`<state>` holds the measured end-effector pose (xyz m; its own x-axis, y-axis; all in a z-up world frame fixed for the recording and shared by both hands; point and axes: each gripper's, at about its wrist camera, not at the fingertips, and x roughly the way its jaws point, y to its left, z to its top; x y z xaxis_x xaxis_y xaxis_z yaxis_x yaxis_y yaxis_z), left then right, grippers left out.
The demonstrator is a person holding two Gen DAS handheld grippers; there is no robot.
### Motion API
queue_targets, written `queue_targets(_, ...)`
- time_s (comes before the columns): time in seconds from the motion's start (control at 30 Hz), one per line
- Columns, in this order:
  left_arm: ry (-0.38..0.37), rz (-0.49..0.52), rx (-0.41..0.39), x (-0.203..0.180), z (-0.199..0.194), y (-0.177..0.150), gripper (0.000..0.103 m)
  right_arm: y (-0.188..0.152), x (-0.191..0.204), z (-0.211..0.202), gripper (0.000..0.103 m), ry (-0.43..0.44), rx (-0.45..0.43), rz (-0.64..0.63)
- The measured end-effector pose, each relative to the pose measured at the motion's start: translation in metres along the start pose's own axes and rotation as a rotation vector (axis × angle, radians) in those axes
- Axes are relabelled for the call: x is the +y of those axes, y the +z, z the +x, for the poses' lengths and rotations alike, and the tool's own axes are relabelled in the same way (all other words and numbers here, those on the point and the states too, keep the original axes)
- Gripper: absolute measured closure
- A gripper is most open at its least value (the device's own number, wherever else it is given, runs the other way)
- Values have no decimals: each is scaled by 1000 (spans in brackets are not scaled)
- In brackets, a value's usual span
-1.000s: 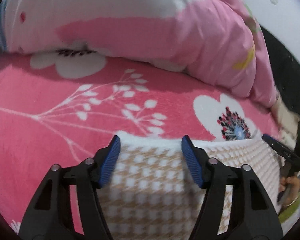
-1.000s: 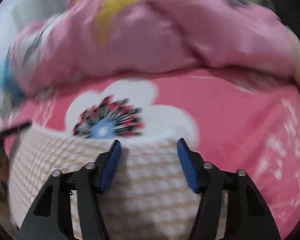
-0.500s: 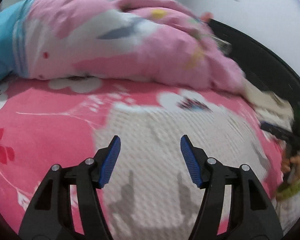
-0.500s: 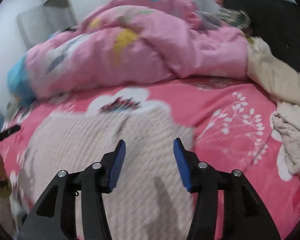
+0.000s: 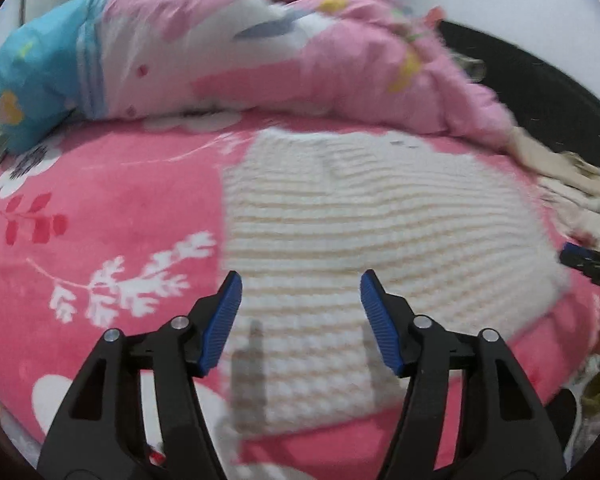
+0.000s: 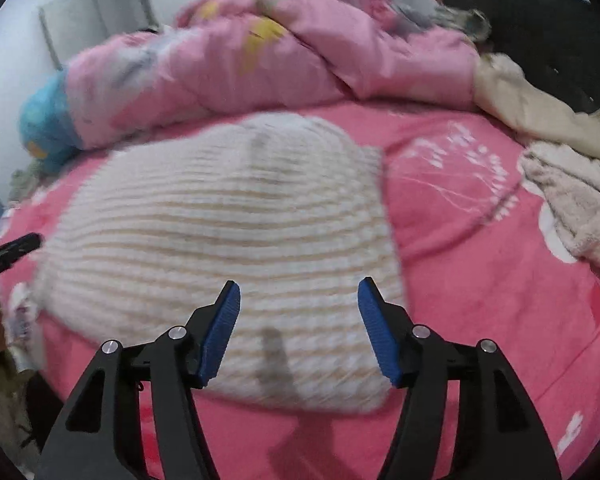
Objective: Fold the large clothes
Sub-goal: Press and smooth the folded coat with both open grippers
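1. Both claws stood with their blue pads spread wide and nothing between them: the left claw (image 5: 301,294) and the right claw (image 6: 299,300) each hung above the near part of a folded garment, not touching it.
2. Below them lay the cream-and-tan knitted garment (image 5: 364,236) (image 6: 220,240), folded into a rough rectangle and lying flat on the bed. Thin dark shadows of the claw fingers fell across its near edge. Its weave was blurred in both views.
3. Under the garment, the pink fleece blanket (image 5: 100,208) (image 6: 480,264) covered the bed, printed with white sprigs and flowers. It showed on every side of the garment.
4. At the far right of the left wrist view, the tip of the other claw reached in just beside the garment's right edge; in the right wrist view, a dark tip likewise showed at the far left.
5. To the right, beyond the garment, a fluffy cream cloth (image 6: 576,204) and a beige cloth (image 6: 540,112) lay heaped on the blanket.
6. Farthest back, a rumpled pink quilt (image 5: 300,52) (image 6: 280,60) with a blue end on its left side stretched across the bed, with a pale wall behind it.
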<state>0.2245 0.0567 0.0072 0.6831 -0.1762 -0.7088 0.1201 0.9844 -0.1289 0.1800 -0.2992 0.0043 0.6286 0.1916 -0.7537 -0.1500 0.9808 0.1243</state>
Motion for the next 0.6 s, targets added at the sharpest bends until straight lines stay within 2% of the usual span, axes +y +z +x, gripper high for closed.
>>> queue_targets(0.07, -18, 73, 24, -23, 4, -13, 36, -17, 15, 16, 29, -42, 44, -64)
queue_targets(0.1, 5, 112, 67, -33, 19, -23, 34, -29, 22, 34, 29, -104, 82, -121)
queue_targets(0.17, 71, 150, 140, -38, 46, -38, 33, -39, 24, 42, 28, -141, 87, -161)
queue_targets(0.23, 106, 186, 113, -46, 41, -42, 34, -30, 35, 27, 28, -190, 102, -157)
queue_targets(0.27, 100, 189, 97, -50, 33, -38, 34, -24, 43, 17, 28, -191, 79, -172)
queue_targets(0.33, 34, 186, 25, -60, 15, -29, 34, -18, 62, 0, 28, -133, 25, -206)
queue_targets(0.4, 8, 199, -15, -69, 10, -26, 33, -13, 83, -5, 26, -78, -19, -224)
queue_targets(0.43, 7, 207, -1, -75, 19, -27, 31, -13, 94, 5, 24, -63, -19, -236)
queue_targets(0.5, 29, 214, 84, -83, 47, -37, 28, -21, 104, 37, 23, -73, 32, -255)
queue_targets(0.53, 58, 223, 95, -85, 60, -46, 26, -30, 104, 58, 19, -86, 63, -260)
queue_targets(0.6, 97, 275, 61, -91, 65, -59, 25, -31, 101, 59, 19, -77, 64, -257)
